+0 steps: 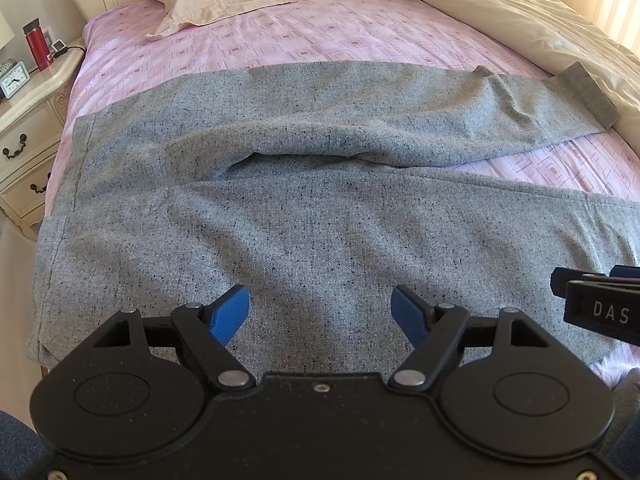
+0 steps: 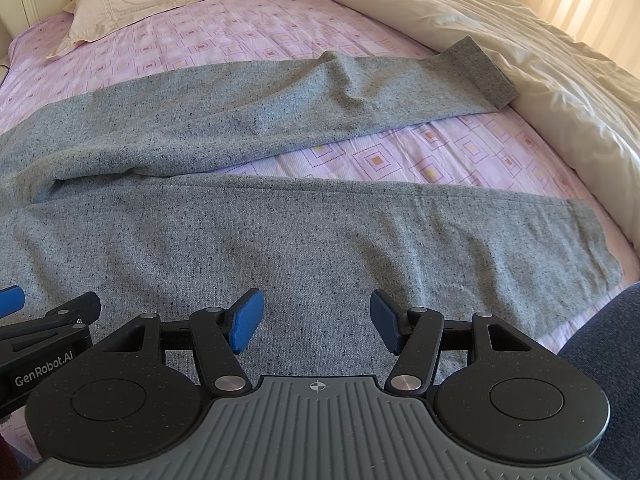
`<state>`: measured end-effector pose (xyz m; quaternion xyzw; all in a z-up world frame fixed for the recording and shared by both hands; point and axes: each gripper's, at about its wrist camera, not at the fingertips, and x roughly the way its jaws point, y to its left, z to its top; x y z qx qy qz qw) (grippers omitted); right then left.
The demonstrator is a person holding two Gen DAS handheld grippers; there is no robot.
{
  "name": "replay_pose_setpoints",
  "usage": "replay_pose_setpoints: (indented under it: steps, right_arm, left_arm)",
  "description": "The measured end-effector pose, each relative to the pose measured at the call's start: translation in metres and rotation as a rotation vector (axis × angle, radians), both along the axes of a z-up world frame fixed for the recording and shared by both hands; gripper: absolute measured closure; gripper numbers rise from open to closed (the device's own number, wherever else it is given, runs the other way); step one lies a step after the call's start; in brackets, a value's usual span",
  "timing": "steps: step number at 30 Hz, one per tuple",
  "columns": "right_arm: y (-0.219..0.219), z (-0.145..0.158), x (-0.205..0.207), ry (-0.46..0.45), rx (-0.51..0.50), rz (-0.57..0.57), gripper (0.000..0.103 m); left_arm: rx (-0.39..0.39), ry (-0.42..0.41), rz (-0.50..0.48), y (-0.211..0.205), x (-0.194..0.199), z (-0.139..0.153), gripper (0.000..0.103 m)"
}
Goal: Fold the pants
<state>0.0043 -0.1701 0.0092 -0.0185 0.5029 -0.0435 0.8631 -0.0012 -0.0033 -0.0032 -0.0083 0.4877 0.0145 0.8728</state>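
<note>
Pants (image 2: pixel 280 248) spread beneath both open tools (image 2: pixel 316 320).

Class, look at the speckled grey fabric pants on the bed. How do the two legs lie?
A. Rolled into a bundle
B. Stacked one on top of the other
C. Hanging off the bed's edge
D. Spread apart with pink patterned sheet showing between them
D: the speckled grey fabric pants lie flat, and a wedge of pink patterned sheet shows between the two legs.
</note>
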Motion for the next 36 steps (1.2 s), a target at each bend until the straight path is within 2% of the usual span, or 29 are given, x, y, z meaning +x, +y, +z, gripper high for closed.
replay_pose_setpoints:
  steps: [20,22,24,26,31,36]
  right_arm:
    - [0.002,0.001,0.000,0.004,0.009,0.007,0.045]
    - [0.003,0.000,0.000,0.013,0.020,0.015,0.049]
    - [0.003,-0.002,0.001,0.036,0.036,0.026,0.060]
    - [0.004,-0.005,0.003,0.068,0.053,0.039,0.064]
    - [0.001,-0.008,0.008,0.115,0.126,0.053,0.068]
    - [-0.007,0.003,0.015,0.111,0.222,0.070,0.073]
  left_arm:
    - [0.003,-0.001,-0.005,-0.001,-0.001,-0.001,0.025]
    - [0.003,0.000,-0.004,-0.001,-0.002,0.000,0.026]
    - [0.003,-0.001,0.000,-0.001,-0.002,0.001,0.028]
    - [-0.001,-0.004,0.006,0.000,-0.002,0.003,0.029]
    - [-0.019,-0.004,0.023,0.005,0.001,0.006,0.029]
    - [-0.033,-0.012,0.029,0.009,0.009,0.016,0.031]
